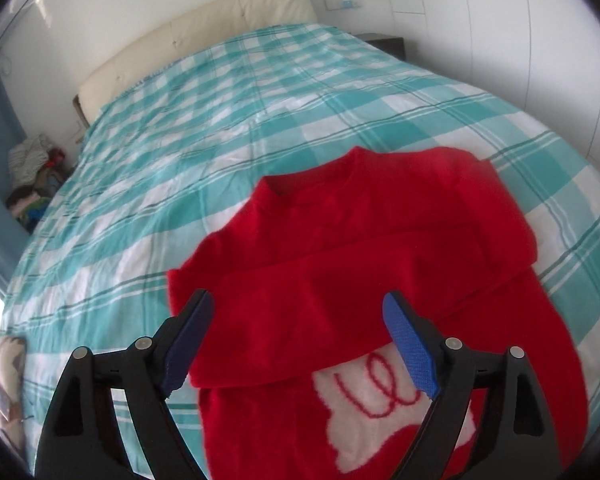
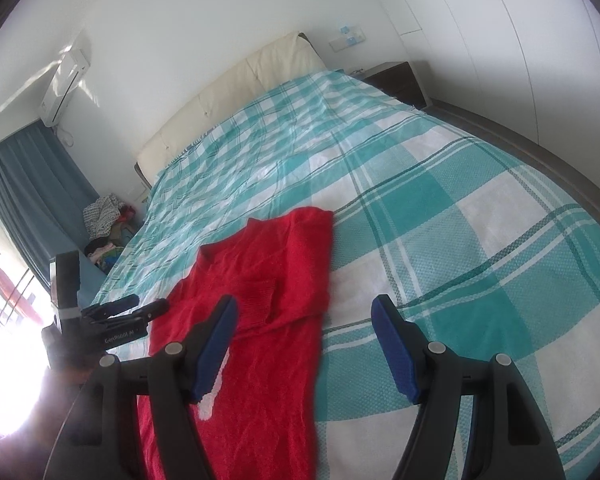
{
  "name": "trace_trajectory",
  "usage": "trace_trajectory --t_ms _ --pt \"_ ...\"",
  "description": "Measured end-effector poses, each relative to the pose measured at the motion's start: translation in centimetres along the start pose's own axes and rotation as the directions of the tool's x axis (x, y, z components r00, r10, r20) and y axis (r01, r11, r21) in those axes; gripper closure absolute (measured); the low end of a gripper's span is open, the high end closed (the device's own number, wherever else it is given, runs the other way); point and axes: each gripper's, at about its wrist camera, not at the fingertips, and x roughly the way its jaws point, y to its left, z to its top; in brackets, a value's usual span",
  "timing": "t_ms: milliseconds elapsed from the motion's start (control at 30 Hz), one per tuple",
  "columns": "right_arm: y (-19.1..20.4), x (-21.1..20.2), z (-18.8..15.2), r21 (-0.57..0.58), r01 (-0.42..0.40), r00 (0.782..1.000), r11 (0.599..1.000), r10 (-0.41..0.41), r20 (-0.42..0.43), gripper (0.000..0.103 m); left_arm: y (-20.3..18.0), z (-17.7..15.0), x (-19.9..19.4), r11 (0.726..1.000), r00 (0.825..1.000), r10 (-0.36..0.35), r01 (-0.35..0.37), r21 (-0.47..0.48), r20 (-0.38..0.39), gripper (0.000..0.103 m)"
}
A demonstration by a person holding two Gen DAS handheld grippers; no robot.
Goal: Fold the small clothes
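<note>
Though hidden leftward, curtain rightward

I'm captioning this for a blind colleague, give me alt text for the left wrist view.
A red sweater lies on a teal-checked bed, sleeves folded across its chest. The open left gripper hovers over it, holding nothing.

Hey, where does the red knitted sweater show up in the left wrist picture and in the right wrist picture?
Left wrist view: the red knitted sweater fills the lower centre and right, sleeves folded across, under the open left tool.
Right wrist view: it lies lower left of centre, beside the open right tool.
Shared landmark: the cream padded headboard at the far end of the bed.
</note>
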Motion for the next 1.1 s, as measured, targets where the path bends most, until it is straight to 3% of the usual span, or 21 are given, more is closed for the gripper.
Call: trace_trajectory --t_ms 333,833,967,1100 --pt "1.2 0.1 -0.5 -0.072 0.061 0.998 0.996 -0.06 0.014 0.034 3.6 -2.7 -3.0 0.996 0.996 0.083 -0.083 -0.023 0.029 0.012" --pt "1.7 0.4 -0.8 -0.107 0.078 0.997 0.991 -0.077 0.013 0.034 4.5 -3.9 -4.4 0.993 0.993 0.116 -0.115 -0.038 0.037 0.01" --pt "1.9 0.2 -1.2 -0.13 0.08 0.996 0.988 -0.083 -0.016 0.034 6.1 -8.2 -4.8 0.997 0.998 0.046 -0.048 -0.064 -0.03 0.01" --pt "2.3 -0.7 -3.7 -0.171 0.033 0.986 0.985 -0.06 -0.156 0.034 8.9 -16.0 -4.9 0.986 0.986 -0.038 0.011 -0.166 -0.161 0.01"
